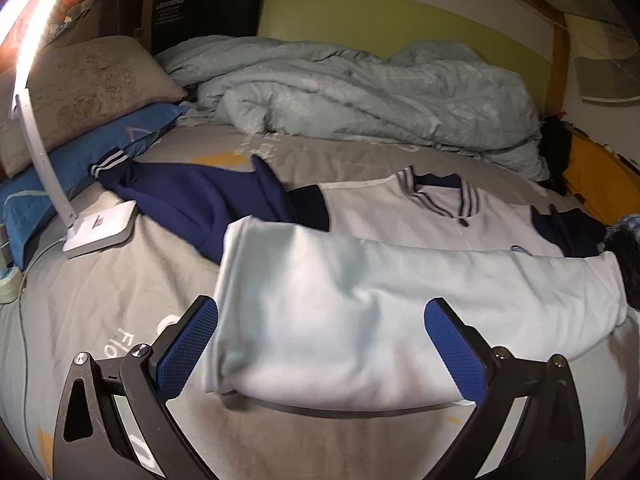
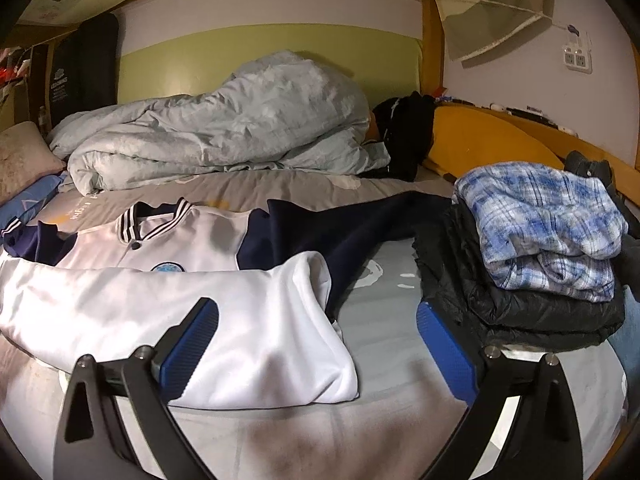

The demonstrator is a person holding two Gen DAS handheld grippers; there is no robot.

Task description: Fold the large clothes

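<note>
The jacket (image 1: 400, 292) is spread across the bed (image 1: 120, 288), hem folded up over the chest, long axis side to side, sleeves still out. The left gripper (image 1: 320, 344) and right gripper (image 2: 316, 344) are held wide open and empty at the bed's near edge. Each sleeve is judged nearer its own side's gripper.

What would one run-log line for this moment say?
jacket: hem folded up, sleeves spread | left gripper: open | right gripper: open | bed: folded pile at right
</note>
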